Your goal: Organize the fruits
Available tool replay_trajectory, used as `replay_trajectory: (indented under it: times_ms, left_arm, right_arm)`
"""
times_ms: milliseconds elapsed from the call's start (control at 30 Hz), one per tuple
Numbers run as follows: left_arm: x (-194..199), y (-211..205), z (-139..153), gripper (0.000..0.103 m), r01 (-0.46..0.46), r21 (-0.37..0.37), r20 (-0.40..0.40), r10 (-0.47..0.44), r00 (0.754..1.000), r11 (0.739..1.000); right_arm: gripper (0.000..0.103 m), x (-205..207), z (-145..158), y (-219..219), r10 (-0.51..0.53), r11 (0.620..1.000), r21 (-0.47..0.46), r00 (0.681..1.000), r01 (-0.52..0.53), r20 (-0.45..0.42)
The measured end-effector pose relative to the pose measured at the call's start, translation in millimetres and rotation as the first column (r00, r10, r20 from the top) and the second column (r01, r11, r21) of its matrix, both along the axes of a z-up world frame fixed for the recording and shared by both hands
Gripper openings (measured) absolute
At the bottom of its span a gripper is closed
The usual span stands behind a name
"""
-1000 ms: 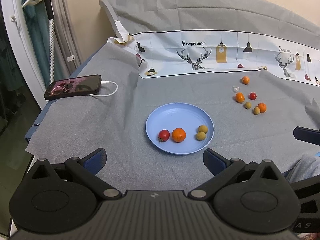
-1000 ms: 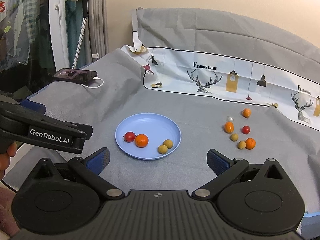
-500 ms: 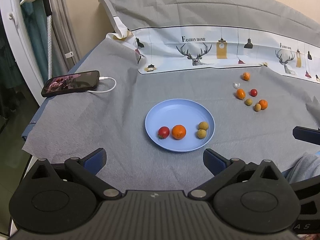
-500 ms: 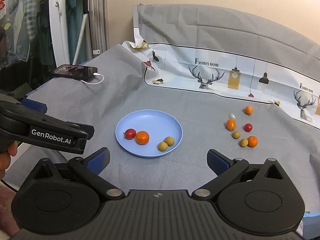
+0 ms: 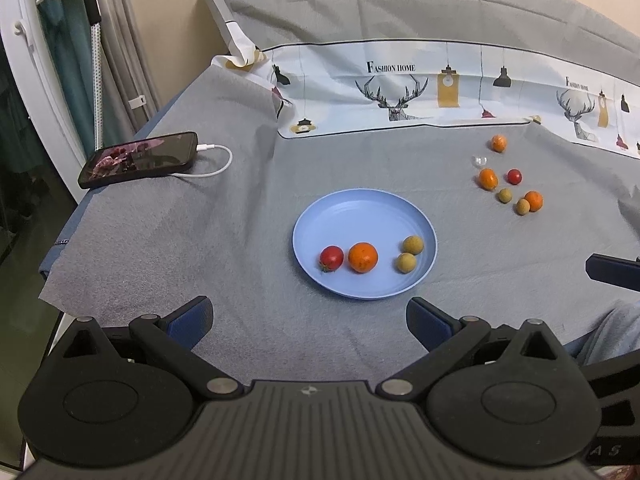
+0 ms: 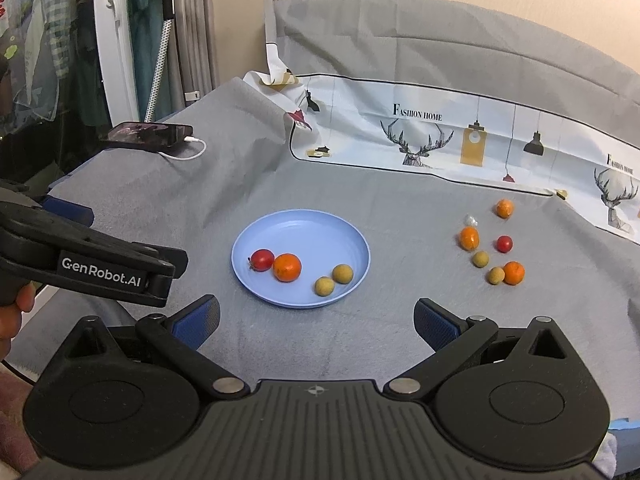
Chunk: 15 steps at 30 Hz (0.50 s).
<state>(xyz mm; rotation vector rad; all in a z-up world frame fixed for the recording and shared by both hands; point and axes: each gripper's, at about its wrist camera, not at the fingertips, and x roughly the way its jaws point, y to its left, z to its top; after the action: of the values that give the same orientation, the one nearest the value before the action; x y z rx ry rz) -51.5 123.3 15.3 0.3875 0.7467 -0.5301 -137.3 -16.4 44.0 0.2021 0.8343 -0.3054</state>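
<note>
My left claw (image 5: 310,314) hangs spread wide with nothing between its fingers, low in the frame, and my right claw (image 6: 316,316) is spread wide and bare too. Both hover above the near edge of the grey-covered counter (image 5: 240,232), clear of every fruit.

In the left view the blue plate (image 5: 352,208) sits at the centre of the frame, just above the gap of my left claw and a little to the right of it. On the plate lie a red tomato (image 5: 331,258) touching or almost touching an orange (image 5: 363,257), and to their right two longans (image 5: 409,254) side by side. In the right view the plate (image 6: 304,224) is left of centre, above the left finger of my right claw.

The loose fruits (image 5: 510,184) lie in a small cluster on the counter, right of the plate and well apart from it, in the upper right of the left view: three orange ones, one red, two longans and a small clear bit I cannot identify. In the right view the cluster (image 6: 492,248) sits above my right finger.

A phone (image 5: 140,159) with a white cable lies at the left edge of the counter. My left claw's body shows at the left edge of the right view, a hand (image 6: 14,312) gripping it.
</note>
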Motion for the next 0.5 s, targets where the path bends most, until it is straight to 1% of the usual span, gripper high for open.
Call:
replay_trajectory:
  times_ms: [167, 300, 400, 500]
  left_arm:
    - [5.2, -7.6, -6.3, 0.103, 0.002, 0.036, -0.011, -0.002, 1.0, 0.999]
    - [10.8, -24.2, -12.6, 0.103, 0.016, 0.077, -0.022, -0.014, 1.0, 0.997]
    - [15.7, -41.0, -15.4, 0.103, 0.023, 0.09, -0.034, -0.02, 0.999, 0.996]
    - [22.3, -63.2, -17.4, 0.103, 0.036, 0.104, -0.043, -0.032, 0.999, 0.994]
  right_arm:
    - [0.102, -0.7, -9.8, -10.7, -0.04, 0.999, 0.032, 0.999, 0.04, -0.003]
    - [0.102, -5.5, -23.9, -32.0, -0.13, 0.989, 0.063, 0.991, 0.13, -0.009]
    - [0.102, -9.9, -38.7, -57.0, -0.222, 0.973, 0.056, 0.975, 0.222, -0.014]
    - [0.102, -14.0, -60.0, -91.6, -0.329, 0.944, 0.022, 0.944, 0.329, -0.026]
